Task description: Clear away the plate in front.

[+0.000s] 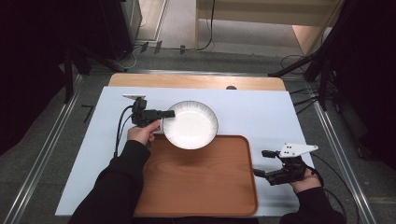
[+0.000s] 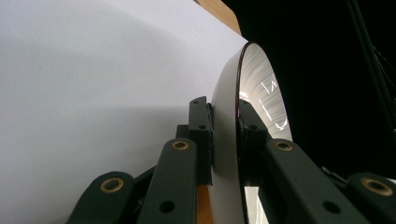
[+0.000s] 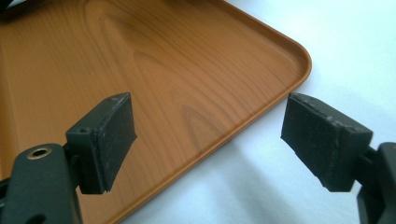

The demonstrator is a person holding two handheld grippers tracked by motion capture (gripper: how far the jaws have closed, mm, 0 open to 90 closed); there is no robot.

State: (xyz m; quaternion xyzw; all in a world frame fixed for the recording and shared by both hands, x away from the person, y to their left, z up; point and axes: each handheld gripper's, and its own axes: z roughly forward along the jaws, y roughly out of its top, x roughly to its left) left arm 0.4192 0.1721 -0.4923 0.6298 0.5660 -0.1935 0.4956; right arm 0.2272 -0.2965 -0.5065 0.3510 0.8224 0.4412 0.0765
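Observation:
A white ribbed plate (image 1: 190, 124) hangs over the far edge of the brown wooden tray (image 1: 201, 186). My left gripper (image 1: 169, 113) is shut on the plate's left rim, and in the left gripper view the rim (image 2: 227, 140) sits clamped edge-on between the two jaws. My right gripper (image 1: 261, 163) rests at the tray's right side, low over the white table cover, jaws wide open with nothing between them. In the right gripper view the tray's rounded corner (image 3: 299, 60) lies just beyond its pads (image 3: 114, 140).
A white cover (image 1: 261, 112) lies over the wooden table (image 1: 196, 81). Metal rails run along both sides of the table, and cables and stand legs lie on the floor beyond.

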